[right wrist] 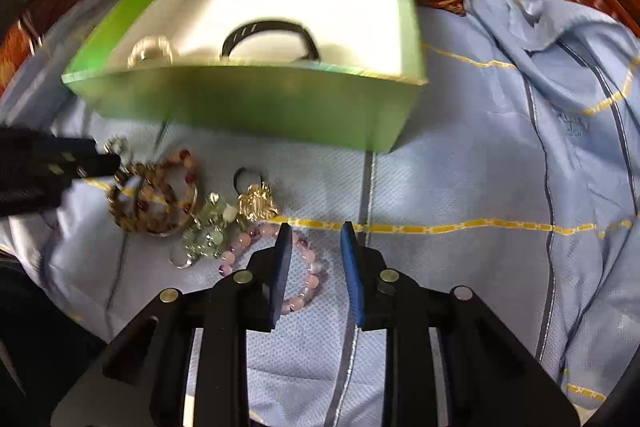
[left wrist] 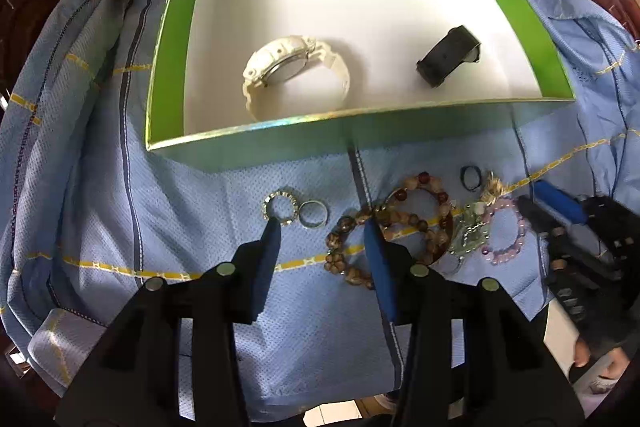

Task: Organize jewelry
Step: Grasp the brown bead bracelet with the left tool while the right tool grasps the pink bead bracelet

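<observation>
lying on the blue cloth (left wrist: 200, 227), the plain silver ring (left wrist: 313, 214) sits between your left gripper (left wrist: 322, 227) jaws, parted, pinching nothing. your right gripper (right wrist: 316, 233) straddles the pink bead bracelet (right wrist: 308, 275), unclenched. behind: green box (left wrist: 168, 39) holding a white watch (left wrist: 292, 67).
</observation>
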